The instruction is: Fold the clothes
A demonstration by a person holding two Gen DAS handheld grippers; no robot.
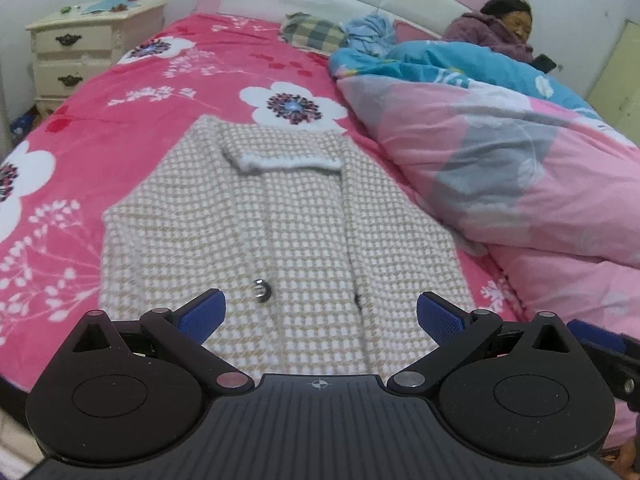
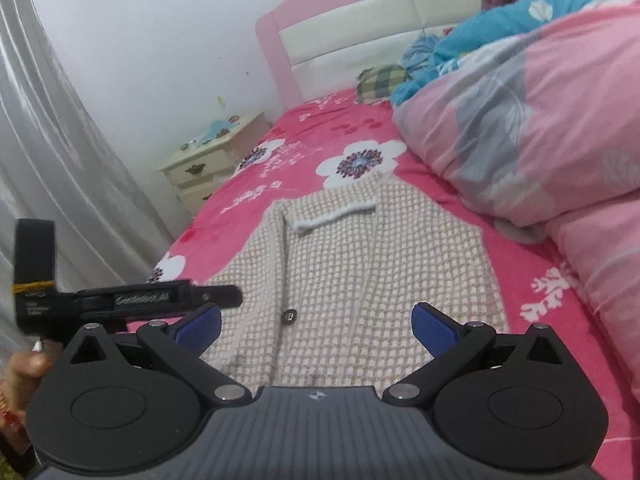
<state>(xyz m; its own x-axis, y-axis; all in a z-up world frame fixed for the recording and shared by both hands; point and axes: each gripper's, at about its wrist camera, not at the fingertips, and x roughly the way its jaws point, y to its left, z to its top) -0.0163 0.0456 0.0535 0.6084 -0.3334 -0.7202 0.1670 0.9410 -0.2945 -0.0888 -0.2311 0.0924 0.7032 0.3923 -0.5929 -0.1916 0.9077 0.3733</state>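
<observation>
A beige-and-white checked jacket (image 1: 276,236) lies flat on the pink flowered bedsheet (image 1: 132,92), both sleeves folded in over the body, a white-trimmed cuff (image 1: 280,162) across the top. A metal button (image 1: 262,291) shows near its lower middle. My left gripper (image 1: 320,314) hovers over the jacket's near hem, open, nothing between its blue pads (image 1: 204,314). In the right wrist view the same jacket (image 2: 360,264) lies ahead with a dark button (image 2: 289,316). My right gripper (image 2: 316,326) stands wide open above the hem, holding nothing.
A pink and blue duvet (image 1: 500,168) is bunched along the right side, with a person (image 1: 496,28) lying under it at the headboard. A checked pillow (image 1: 314,32) lies at the top. A cream nightstand (image 1: 88,48) stands left; a pale curtain (image 2: 48,152) hangs beyond.
</observation>
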